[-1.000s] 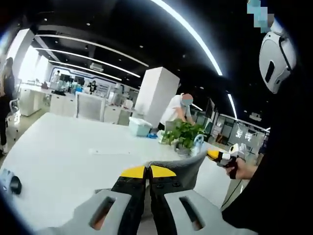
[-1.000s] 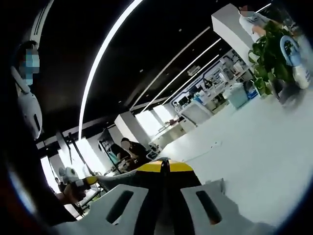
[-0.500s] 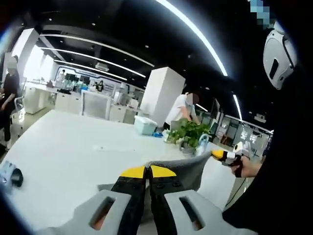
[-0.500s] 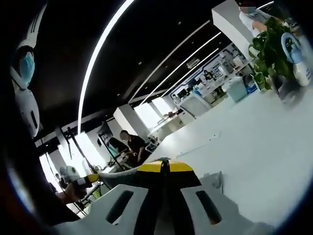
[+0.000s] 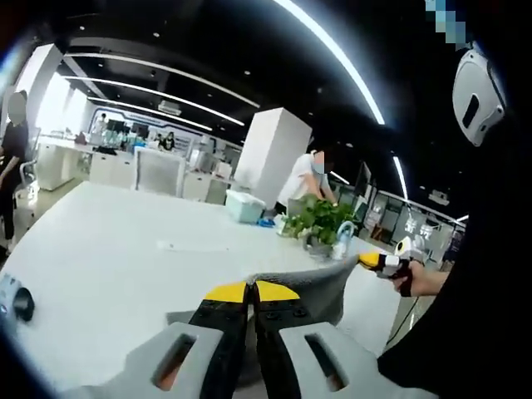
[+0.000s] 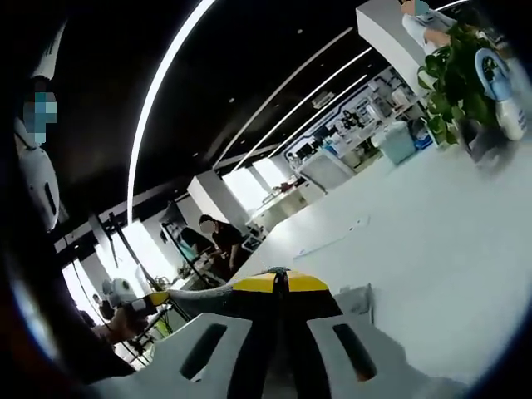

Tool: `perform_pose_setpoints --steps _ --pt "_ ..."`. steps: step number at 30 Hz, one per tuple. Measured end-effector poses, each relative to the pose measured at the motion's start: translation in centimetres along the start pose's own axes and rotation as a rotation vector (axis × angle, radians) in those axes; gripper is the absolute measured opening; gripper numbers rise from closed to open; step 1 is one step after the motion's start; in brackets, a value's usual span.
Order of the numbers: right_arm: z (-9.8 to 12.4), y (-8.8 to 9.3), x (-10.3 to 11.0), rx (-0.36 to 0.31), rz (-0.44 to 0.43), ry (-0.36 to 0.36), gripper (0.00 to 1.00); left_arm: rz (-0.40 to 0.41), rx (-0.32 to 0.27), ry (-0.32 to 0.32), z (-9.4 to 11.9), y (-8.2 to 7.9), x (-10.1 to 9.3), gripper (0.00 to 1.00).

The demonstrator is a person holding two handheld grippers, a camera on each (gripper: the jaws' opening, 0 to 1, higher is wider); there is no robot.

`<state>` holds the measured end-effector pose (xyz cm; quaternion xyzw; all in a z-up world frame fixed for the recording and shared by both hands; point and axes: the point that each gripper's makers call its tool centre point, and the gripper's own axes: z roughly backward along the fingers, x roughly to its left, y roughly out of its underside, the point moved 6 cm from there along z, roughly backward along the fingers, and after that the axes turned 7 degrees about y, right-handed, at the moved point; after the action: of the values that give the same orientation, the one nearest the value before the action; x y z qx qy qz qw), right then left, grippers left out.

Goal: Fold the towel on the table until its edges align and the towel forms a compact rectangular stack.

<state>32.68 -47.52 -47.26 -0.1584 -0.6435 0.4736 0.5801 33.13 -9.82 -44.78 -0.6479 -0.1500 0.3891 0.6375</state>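
Observation:
A grey towel [image 5: 320,287] hangs stretched above the white table [image 5: 100,266]. My left gripper [image 5: 251,292] is shut on one end of its top edge, yellow tips pressed together. The towel's edge runs right to my right gripper [image 5: 376,263], held in a hand. In the right gripper view, the right gripper [image 6: 278,283] is shut on the other end of the towel [image 6: 204,301]. From there the cloth runs left to the left gripper [image 6: 143,302]. A lower fold of towel [image 6: 357,299] hangs beside the right jaws over the table [image 6: 432,241].
A potted plant [image 5: 320,223] [image 6: 457,79] and a pale blue box [image 5: 243,205] [image 6: 397,141] stand at the table's far side, where a person in white [image 5: 307,179] bends. A thin paper strip [image 5: 191,247] lies mid-table. A small dark object [image 5: 21,304] sits at the left edge.
Both views have shifted slightly with the hands. The towel stays stretched between the two shut grippers, at about the same height.

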Motion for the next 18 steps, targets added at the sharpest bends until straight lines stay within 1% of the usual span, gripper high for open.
perform_pose_setpoints --steps 3,9,12,18 --pt "-0.1 0.3 -0.3 0.016 0.002 0.016 0.00 0.009 0.011 -0.012 -0.2 0.5 0.2 0.02" --pt "-0.6 0.7 -0.6 0.038 0.007 0.028 0.00 0.025 0.027 -0.015 0.0 1.2 0.5 0.02" --pt "-0.9 0.9 -0.7 0.043 0.007 0.033 0.00 0.017 0.046 -0.020 0.0 1.4 0.7 0.02" --pt "-1.2 1.1 -1.0 0.058 0.014 0.041 0.00 0.015 0.058 -0.021 -0.2 1.7 1.1 0.02"
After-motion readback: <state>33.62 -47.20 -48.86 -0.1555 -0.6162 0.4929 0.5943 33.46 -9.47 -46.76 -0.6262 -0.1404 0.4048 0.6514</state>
